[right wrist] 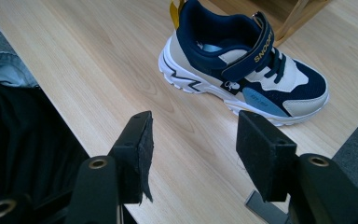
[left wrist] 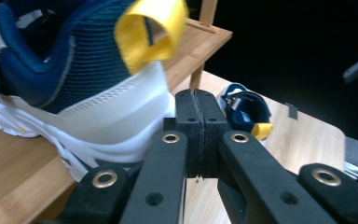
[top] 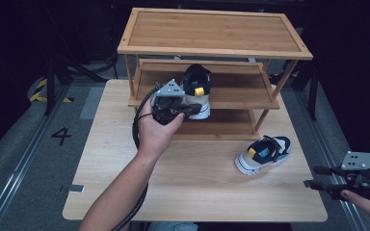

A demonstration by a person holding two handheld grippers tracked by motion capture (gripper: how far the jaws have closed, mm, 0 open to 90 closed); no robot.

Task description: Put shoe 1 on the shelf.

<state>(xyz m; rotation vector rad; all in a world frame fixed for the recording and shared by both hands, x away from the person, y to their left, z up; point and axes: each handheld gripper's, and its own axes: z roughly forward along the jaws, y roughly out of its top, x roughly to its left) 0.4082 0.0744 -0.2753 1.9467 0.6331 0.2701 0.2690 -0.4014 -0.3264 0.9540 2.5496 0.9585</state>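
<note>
Left tongs [left wrist: 199, 135] pressed closed, empty, just behind the heel of the sneaker on the rack's middle shelf [top: 196, 91]. Risk: a nudge could skew it. Second sneaker [right wrist: 242, 60] on the counter [top: 192, 178]; right tongs [right wrist: 193, 154] gape open nearby. Right gripper view reads "SNOOPY" strap.

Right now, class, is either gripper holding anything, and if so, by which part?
Nothing is held. The left gripper is shut on nothing, just behind the heel of the shoe on the shelf. The right gripper is open, short of the shoe on the table.
</note>
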